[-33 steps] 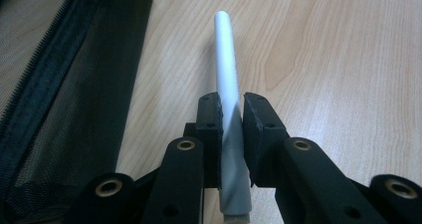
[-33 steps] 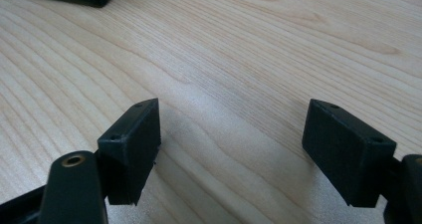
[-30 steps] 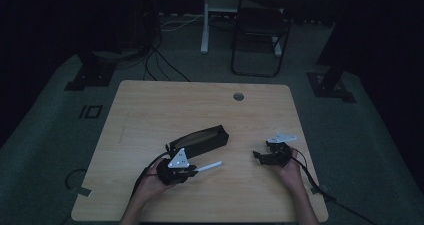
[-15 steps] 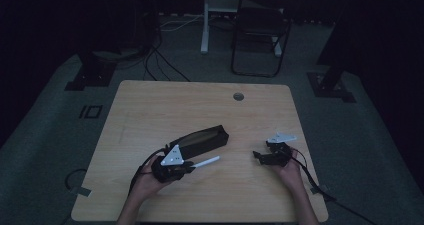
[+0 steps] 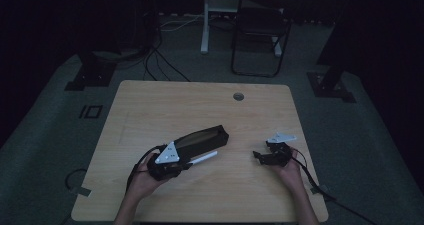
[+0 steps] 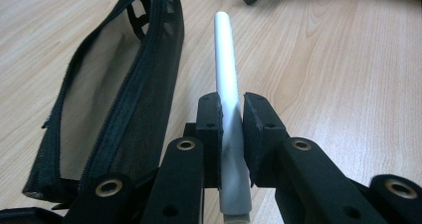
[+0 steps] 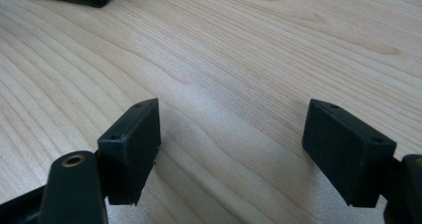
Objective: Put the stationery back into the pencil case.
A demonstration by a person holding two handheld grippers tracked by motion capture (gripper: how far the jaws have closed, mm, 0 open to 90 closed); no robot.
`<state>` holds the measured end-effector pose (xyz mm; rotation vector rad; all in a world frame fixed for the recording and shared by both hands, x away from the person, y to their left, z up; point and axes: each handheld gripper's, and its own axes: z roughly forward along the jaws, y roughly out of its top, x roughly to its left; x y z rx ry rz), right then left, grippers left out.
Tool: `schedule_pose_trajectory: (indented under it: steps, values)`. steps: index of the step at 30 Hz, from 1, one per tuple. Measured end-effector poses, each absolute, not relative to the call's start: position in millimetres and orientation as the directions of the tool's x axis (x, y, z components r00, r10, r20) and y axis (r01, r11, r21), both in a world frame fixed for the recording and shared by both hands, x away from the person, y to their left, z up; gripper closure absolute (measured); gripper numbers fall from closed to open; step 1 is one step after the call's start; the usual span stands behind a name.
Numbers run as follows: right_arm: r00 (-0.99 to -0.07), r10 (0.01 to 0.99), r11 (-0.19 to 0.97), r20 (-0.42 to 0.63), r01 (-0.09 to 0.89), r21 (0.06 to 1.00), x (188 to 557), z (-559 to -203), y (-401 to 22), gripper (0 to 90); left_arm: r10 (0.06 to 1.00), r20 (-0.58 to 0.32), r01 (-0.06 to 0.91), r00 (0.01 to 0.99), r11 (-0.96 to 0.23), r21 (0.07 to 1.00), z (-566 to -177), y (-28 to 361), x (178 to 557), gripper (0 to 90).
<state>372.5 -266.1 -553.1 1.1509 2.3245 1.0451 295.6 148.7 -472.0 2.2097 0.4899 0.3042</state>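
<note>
I have the white pen [image 6: 228,84] clamped in my left gripper [image 6: 231,134]: the jaws are closed on its lower barrel, and the rest of it runs straight out ahead of them, lifted just off the counter [image 6: 338,74]. The black mesh pencil case [image 6: 114,99] lies immediately to the left of those jaws, its zip undone and its mouth gaping along the top edge.

Over the last second my left hand [image 5: 145,177] has drawn back toward me and a little leftward, and the pen has come with it. In the high view the pen [image 5: 202,158] now sits alongside the near edge of the case [image 5: 202,140] rather than pointing out past it, so its tip is closer to the opening than it was. The case itself has not shifted. I read this as lining up for the insert: the pen is in hand, level, and beside the slot, but not in it yet. The high view is dim, so I can't say for certain whether the tip touches the fabric; the left gripper view suggests a thin gap.

My right gripper [image 7: 231,134] has stayed put, well off to the right of the case, its jaws spread wide with only bare wood between them. It could come across to pin the case's edge while I feed the pen in.
</note>
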Motion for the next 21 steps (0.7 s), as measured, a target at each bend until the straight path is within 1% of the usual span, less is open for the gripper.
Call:
schedule_pose_trajectory:
  steps: [21]
  values:
    - [-0.613,0.79,0.404,0.013,0.536,0.741,372.3,-553.1,-265.7,22.9,0.466,0.066,0.23,0.882,-0.549,0.804,-457.6,159.3,296.4,79.0]
